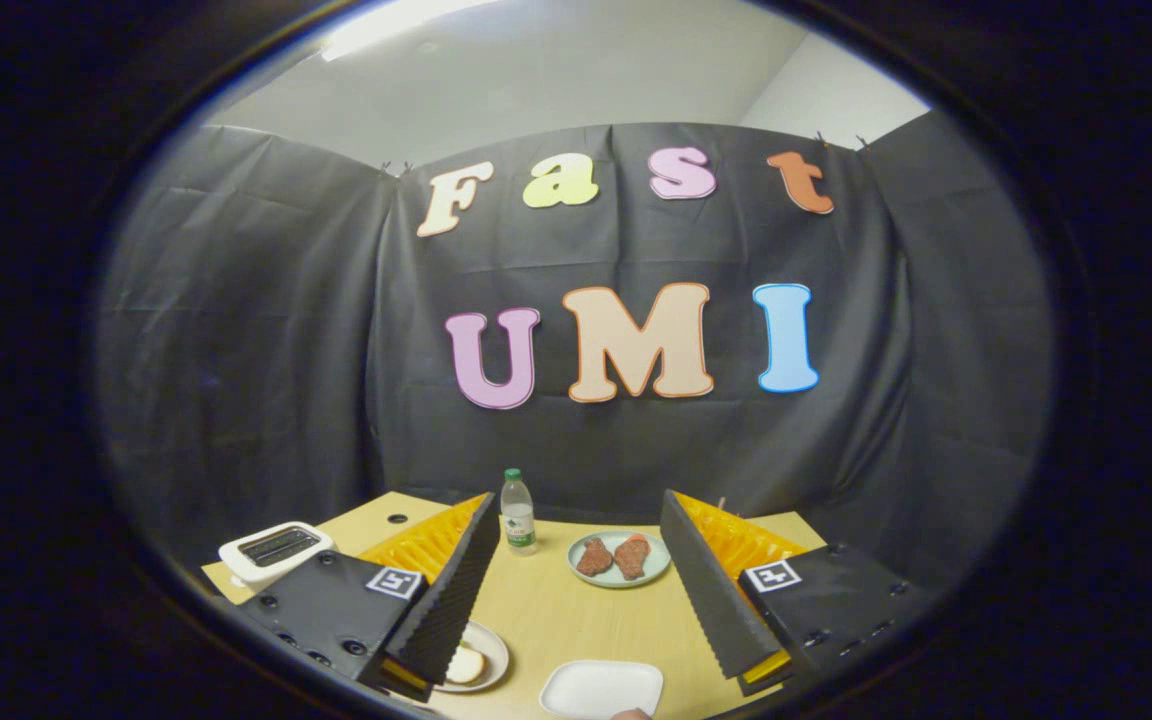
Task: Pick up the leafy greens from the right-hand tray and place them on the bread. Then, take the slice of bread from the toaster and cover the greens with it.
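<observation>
A wooden table (556, 610) stands in front of a black cloth wall, seen from above the gripper (576, 600). Its two fingers are spread wide apart with nothing between them, hanging over the table.

Much is partly hidden. A white plate (488, 655) lies beside the tip of the left finger; the finger covers most of it, and only a pale piece of bread (464, 665) on it can be seen. A white rectangular tray (601, 688) lies on the table between the fingers, nearer than the plate; its near side is cut off. A small, pale, rounded thing touches the tray's near rim, too cut off to identify. No greens can be made out on the tray's visible part.

Beyond the bread plate, past the left finger, a white toaster (274, 552) stands at the table's far left corner. Its dark slots face up, and whether they hold a slice cannot be told.

Farther than the bread plate, between the fingertips, a round pale green plate (619, 560) holds two reddish-brown pieces of meat (613, 556). Beside that plate, a clear water bottle (517, 513) with a green cap stands upright.
</observation>
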Demonstrator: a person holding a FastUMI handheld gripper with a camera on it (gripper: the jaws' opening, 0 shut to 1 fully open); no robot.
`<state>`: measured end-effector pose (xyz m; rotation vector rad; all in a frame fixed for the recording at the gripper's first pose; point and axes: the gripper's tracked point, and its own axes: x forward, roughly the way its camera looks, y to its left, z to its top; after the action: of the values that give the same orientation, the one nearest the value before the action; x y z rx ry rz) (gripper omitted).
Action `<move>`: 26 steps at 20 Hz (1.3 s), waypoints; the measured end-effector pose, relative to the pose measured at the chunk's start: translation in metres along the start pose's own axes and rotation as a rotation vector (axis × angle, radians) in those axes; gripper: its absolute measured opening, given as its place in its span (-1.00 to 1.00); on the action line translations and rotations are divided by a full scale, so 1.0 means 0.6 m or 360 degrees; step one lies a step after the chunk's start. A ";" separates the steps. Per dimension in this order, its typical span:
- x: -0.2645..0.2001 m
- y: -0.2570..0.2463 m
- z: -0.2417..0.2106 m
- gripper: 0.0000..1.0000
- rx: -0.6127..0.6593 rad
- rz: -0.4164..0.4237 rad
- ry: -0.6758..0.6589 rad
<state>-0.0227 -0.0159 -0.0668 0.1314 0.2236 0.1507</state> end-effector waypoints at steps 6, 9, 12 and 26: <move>0.004 -0.004 0.008 1.00 -0.0005 -0.0008 -0.0029; 0.001 -0.012 0.015 1.00 -0.0002 -0.0011 -0.0035; 0.002 -0.013 0.018 1.00 -0.0008 -0.0015 -0.0042; -0.003 -0.020 0.023 1.00 -0.0014 -0.0019 -0.0061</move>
<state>-0.0199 -0.0297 -0.0548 0.1243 0.1853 0.1372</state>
